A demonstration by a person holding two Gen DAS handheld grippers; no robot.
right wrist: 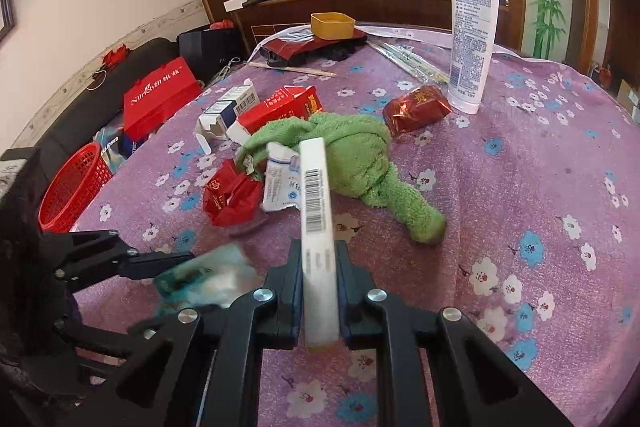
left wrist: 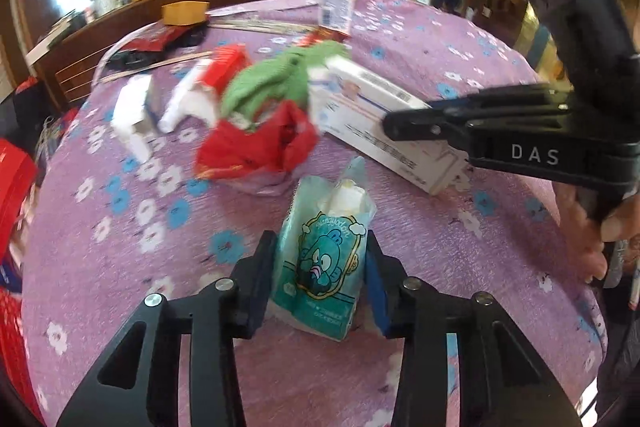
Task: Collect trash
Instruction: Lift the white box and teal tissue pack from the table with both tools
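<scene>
Widest thing in play is the worktop (right wrist: 520,187), draped in its purple flowered cloth, litter strewn out ahead of both sets of fingers. Off its far left edge, beyond the left-hand fingers, sits the red basket (right wrist: 74,183), which looks like the likely drop point. Dead ahead of the right-hand fingers lies the green towel (right wrist: 360,151), soft and floppy, with torn red wrappers (right wrist: 230,197) just to its left. Now the grips: the right gripper (right wrist: 320,291) is clamped on the long white box (right wrist: 316,211), pads pressing its two broad faces near the close end, the rest jutting forward over the towel. Light, stiff cardboard, I'd judge, but held that far back it could lever and crush if squeezed hard. And the left gripper (left wrist: 320,279) is closed around the small teal tissue pack (left wrist: 322,263), pinched at its sides, base low between the fingers. Soft, near weightless, slick film; a mid-body hold suits it best.
</scene>
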